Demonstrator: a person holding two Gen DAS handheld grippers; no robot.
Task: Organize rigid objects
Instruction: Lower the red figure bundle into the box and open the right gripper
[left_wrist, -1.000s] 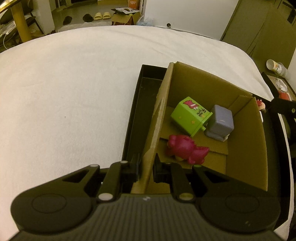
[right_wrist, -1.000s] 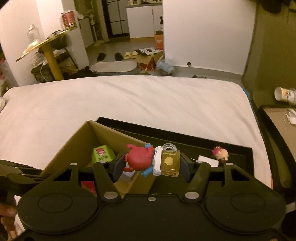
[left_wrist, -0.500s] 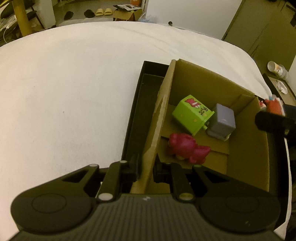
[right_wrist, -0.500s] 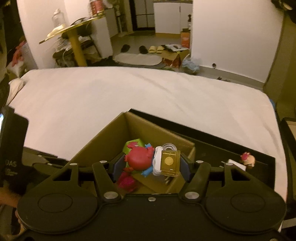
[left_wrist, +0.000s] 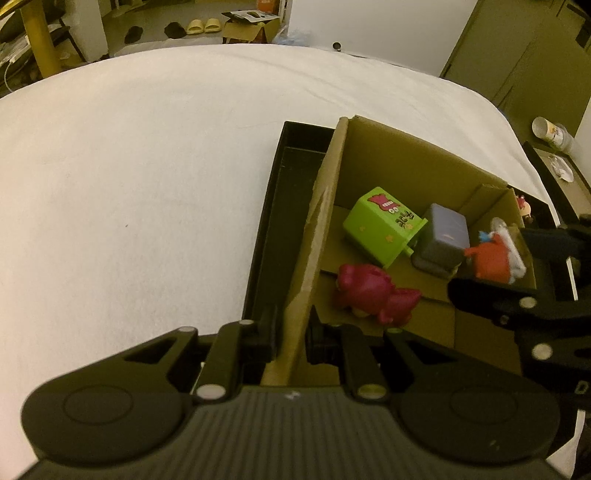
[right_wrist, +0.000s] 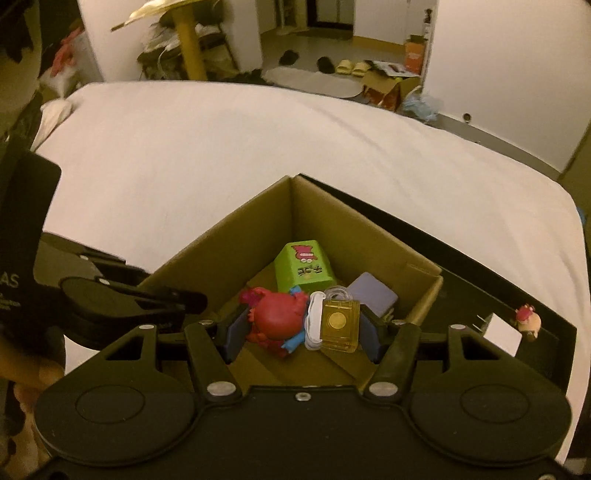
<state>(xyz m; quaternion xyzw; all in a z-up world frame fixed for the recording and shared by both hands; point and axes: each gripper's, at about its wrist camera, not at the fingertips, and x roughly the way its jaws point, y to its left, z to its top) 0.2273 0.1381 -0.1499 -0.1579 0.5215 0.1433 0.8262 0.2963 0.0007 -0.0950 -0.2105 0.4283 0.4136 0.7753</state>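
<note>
red figurine (right_wrist: 280, 321) clamped over cardboard box (right_wrist: 255, 221)

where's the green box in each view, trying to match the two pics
Left wrist view: the green box lies tipped inside the cardboard box, right of centre, with the grey cube on its right.
Right wrist view: the green box sits at picture centre, deep in the cardboard box, just beyond the red toy held in the right hand-held gripper.
Shared landmark: the grey cube beside the green box.
</note>
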